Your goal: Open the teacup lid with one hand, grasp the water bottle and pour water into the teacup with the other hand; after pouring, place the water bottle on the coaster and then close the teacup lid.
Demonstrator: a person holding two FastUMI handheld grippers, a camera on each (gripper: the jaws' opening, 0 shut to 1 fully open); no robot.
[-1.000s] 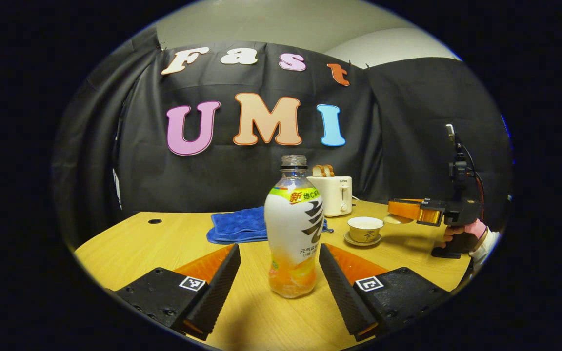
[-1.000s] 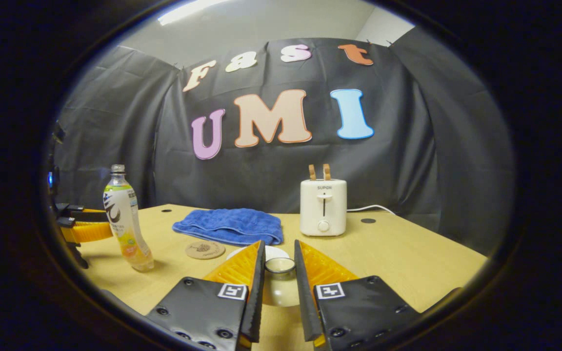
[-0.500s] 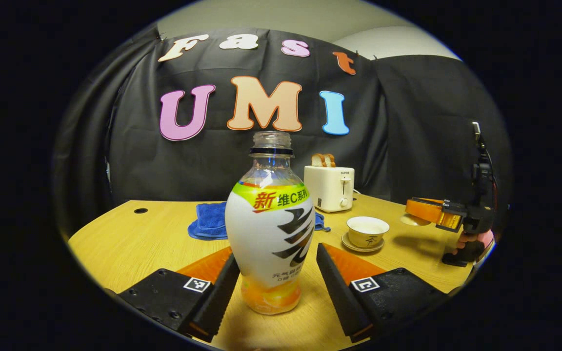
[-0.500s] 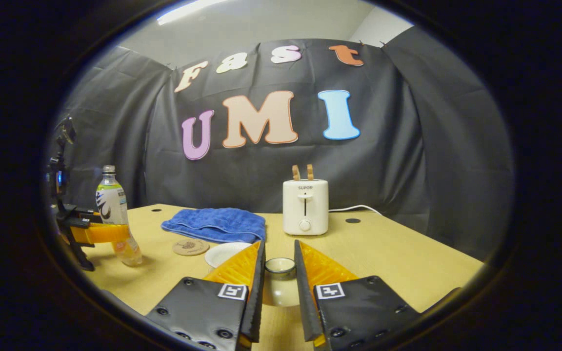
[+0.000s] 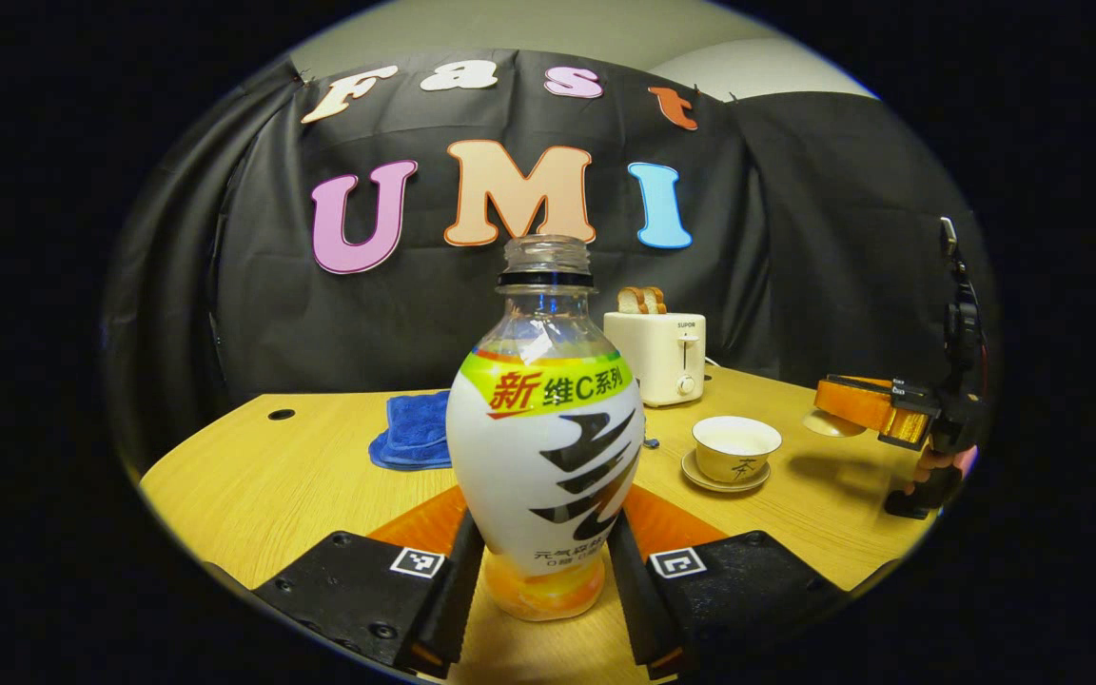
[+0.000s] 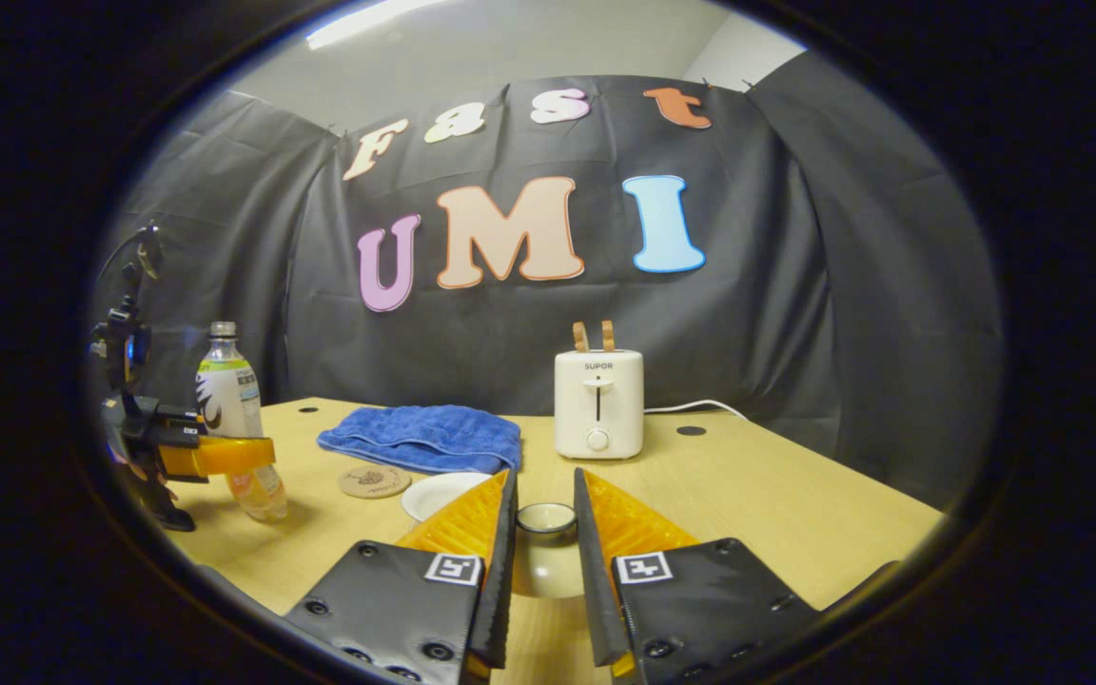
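The uncapped water bottle (image 5: 548, 428), with a white label and orange drink at the bottom, stands on the table between the fingers of my left gripper (image 5: 543, 561), which press on its lower body from both sides. The right gripper view has the same bottle (image 6: 227, 400) at the far left, with the left gripper (image 6: 244, 455) across it. My right gripper (image 6: 545, 499) is shut on the knob of the white teacup lid (image 6: 546, 521) and holds it off the cup. The open teacup (image 5: 736, 447) sits on its saucer (image 5: 706, 479). A round coaster (image 6: 373, 480) lies left of the cup.
A folded blue towel (image 6: 424, 438) lies behind the coaster. A white toaster (image 6: 598, 404) with bread slices stands at the back of the wooden table (image 6: 776, 514). The right gripper (image 5: 824, 398), held by a hand, hovers right of the cup.
My left gripper moved forward around the bottle and its fingers closed in onto it. The right gripper, still holding the lid, drifted slightly to the right of the cup.
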